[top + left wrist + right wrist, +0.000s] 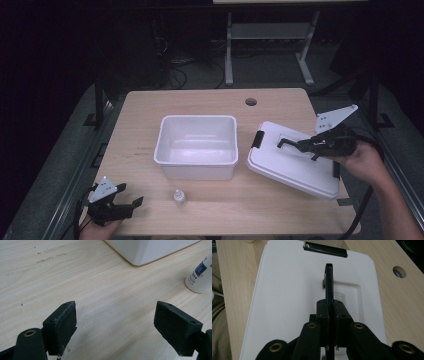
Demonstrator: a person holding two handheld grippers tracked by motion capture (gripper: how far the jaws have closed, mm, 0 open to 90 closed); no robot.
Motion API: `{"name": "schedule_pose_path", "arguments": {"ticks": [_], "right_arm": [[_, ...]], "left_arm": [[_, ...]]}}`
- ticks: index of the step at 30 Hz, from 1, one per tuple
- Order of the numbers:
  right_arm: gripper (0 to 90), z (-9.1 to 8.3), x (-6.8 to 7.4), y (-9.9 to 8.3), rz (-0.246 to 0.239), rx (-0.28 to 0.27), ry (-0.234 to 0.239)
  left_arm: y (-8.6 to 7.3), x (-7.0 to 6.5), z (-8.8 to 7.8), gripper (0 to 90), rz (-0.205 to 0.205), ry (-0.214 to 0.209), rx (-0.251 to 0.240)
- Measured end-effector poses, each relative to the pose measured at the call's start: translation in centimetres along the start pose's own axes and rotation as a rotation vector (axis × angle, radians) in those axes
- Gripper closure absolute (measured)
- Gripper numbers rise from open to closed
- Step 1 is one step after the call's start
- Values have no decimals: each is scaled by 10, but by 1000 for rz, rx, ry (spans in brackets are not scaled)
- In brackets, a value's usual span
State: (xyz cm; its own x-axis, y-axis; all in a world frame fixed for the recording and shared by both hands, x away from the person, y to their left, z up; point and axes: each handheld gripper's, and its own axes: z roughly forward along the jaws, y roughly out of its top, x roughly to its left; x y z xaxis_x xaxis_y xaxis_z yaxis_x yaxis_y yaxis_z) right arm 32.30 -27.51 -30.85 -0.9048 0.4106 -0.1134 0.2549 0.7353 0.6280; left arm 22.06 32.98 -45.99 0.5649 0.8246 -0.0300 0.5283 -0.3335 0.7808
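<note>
A white open bin [196, 171] stands mid-table. To its right lies its white lid [290, 170], one side tilted up. My right gripper [306, 145] is shut on the lid's black handle [290, 144]. In the right gripper view the thin handle [329, 280] stands on edge, pinched between the jaws of the right gripper [329, 307] above the lid [287, 290]. Near the table's front left corner my left gripper [127, 202] is open over bare wood, and in its own view the left gripper [116, 322] holds nothing.
A small white bottle [179, 198] stands in front of the bin, right of the left gripper; it is at the right edge [201, 275] beside the bin's corner [150, 250]. The lid has a black latch [257, 139]. A cable hole [251, 102] sits near the far edge.
</note>
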Motion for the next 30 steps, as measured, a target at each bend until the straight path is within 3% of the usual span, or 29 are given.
{"name": "schedule_pose_path", "arguments": {"ticks": [13,30], "right_arm": [[841,31,0,-22,37,32,32],[841,59,2,-35,63,44,62]], "left_arm": [[-1,-1,1,180,5,4,10],[-1,-1,2,181,8,3,15]]}}
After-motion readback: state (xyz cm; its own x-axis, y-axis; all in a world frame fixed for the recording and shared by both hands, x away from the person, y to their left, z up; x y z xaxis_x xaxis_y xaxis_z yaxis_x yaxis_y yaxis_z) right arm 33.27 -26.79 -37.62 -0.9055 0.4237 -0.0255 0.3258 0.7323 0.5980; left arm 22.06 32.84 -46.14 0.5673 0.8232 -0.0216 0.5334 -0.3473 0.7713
